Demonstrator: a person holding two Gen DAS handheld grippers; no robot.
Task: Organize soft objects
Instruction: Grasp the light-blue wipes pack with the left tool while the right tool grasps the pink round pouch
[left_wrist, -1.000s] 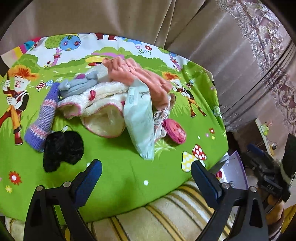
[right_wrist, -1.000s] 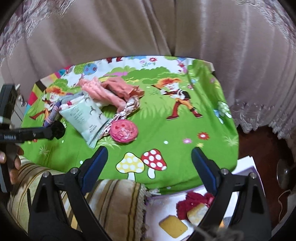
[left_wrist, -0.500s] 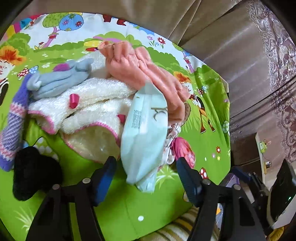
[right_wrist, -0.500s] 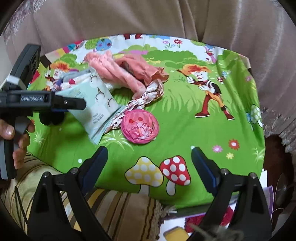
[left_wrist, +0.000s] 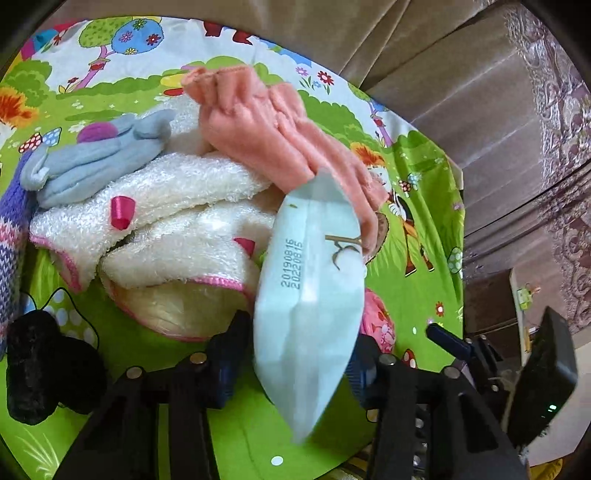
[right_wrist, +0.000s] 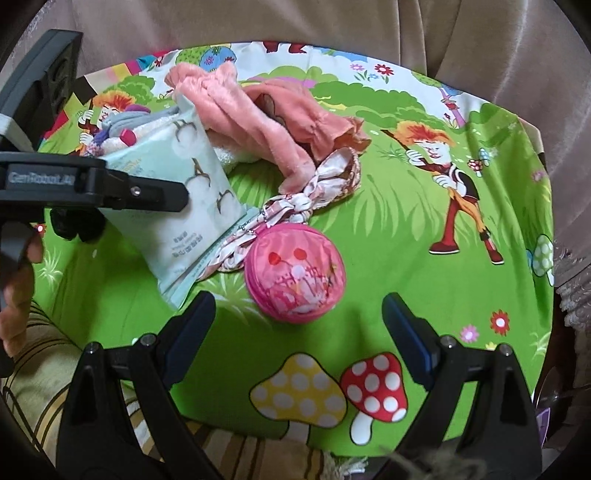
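A pile of soft things lies on the green cartoon cloth (right_wrist: 406, 240). My left gripper (left_wrist: 299, 350) has its fingers on both sides of the pale blue tissue pack (left_wrist: 310, 295), closing on its lower end. The pack also shows in the right wrist view (right_wrist: 192, 206), with the left gripper's finger (right_wrist: 155, 192) across it. My right gripper (right_wrist: 299, 328) is open and empty, just in front of the round pink pouch (right_wrist: 295, 273). A pink plush cloth (left_wrist: 269, 140), a white fluffy towel (left_wrist: 166, 206) and a grey glove (left_wrist: 99, 155) lie behind the pack.
A black fuzzy item (left_wrist: 40, 365) and a purple knitted sock (left_wrist: 11, 236) lie at the left. A patterned knotted scarf (right_wrist: 310, 192) lies behind the pouch. A striped cushion (right_wrist: 44, 369) borders the cloth's near edge. Curtains (right_wrist: 406, 33) hang behind.
My left gripper moved forward onto the tissue pack and its fingers narrowed around it. My right gripper moved closer to the pink pouch and stayed open.
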